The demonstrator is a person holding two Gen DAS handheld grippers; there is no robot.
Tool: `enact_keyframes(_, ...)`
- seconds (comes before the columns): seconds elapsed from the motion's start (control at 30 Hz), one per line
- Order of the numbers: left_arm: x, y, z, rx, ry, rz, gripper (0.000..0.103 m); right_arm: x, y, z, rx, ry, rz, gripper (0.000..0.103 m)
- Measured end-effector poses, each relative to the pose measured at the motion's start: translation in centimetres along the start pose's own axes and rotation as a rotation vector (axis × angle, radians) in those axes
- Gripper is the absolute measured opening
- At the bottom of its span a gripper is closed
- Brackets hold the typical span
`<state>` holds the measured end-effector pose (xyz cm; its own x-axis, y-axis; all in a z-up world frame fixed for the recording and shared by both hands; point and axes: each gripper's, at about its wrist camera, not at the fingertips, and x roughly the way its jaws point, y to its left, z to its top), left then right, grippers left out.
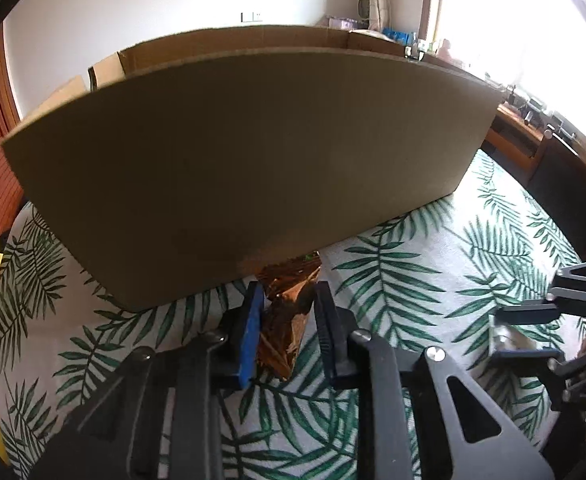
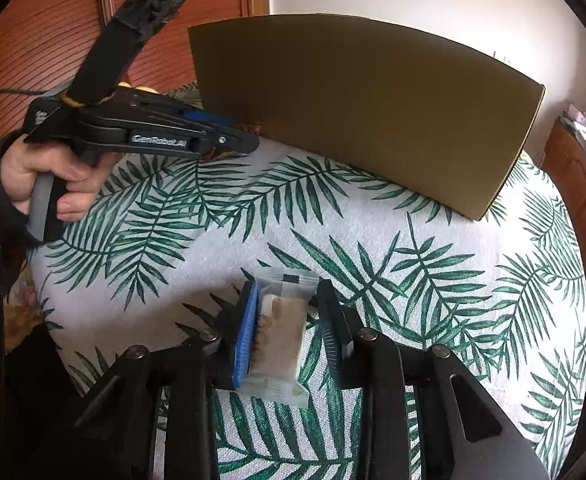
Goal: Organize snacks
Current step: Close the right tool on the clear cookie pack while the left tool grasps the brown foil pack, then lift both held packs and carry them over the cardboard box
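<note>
On a table [image 2: 373, 220] covered with a white cloth printed with green palm leaves, a large brown cardboard box [image 1: 245, 168] is stood, its plain side turned toward both cameras and its top flaps seen open in the left wrist view.

Item one: a snack in a shiny brown and gold wrapper [image 1: 285, 320], pinched between the pads of the left hand-held gripper [image 1: 287, 300]. The wrapper's far end is seen just beside the foot of the box wall. From the right wrist view the same gripper [image 2: 237, 140] is seen from the side, pointed at the box's lower left corner and held by a hand [image 2: 49, 184] in a dark sleeve.

Item two: a snack in a clear wrapper [image 2: 281, 332], pale brown contents visible inside, pinched between the pads of the right hand-held gripper [image 2: 287, 304]. It is held over the cloth, well apart from the box. Whether its underside touches the cloth cannot be told.

Surroundings recorded: a reddish wooden panel [image 2: 33, 40] behind the left hand, a white wall, a bright window [image 1: 533, 40] and wooden furniture [image 1: 533, 140] to the right of the box.
</note>
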<state>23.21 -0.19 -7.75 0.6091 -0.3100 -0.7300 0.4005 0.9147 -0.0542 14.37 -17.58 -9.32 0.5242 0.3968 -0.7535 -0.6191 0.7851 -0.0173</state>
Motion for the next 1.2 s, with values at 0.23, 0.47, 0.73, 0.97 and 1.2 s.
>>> enact_keyframes(0.23, -1.9, -0.7, 0.2, -0.008, -0.045, -0.025, 0.021, -0.5, -0.4, 0.0, 0.028, -0.016, 0.010, 0.022)
enact_keyframes(0.47, -4.4, -1.0, 1.0, -0.009, -0.098, -0.063, 0.021, -2.0, -1.4, 0.4, 0.072, -0.060, 0.031, 0.020)
enact_keyframes(0.73, -7.7, -1.3, 3.0, -0.006, -0.189, -0.089, 0.021, -4.2, -2.2, 2.1, 0.076, -0.123, 0.008, 0.020)
enact_keyframes(0.97, -9.5, -1.3, 5.8, 0.002, -0.262, -0.080, 0.021, -6.4, -3.0, 4.9, 0.060, -0.208, -0.019, 0.020)
enact_keyframes(1.2, -11.2, -0.7, 8.7, 0.022, -0.343, -0.051, 0.021, -7.9, -4.0, 9.4, 0.030, -0.296, -0.045, 0.020)
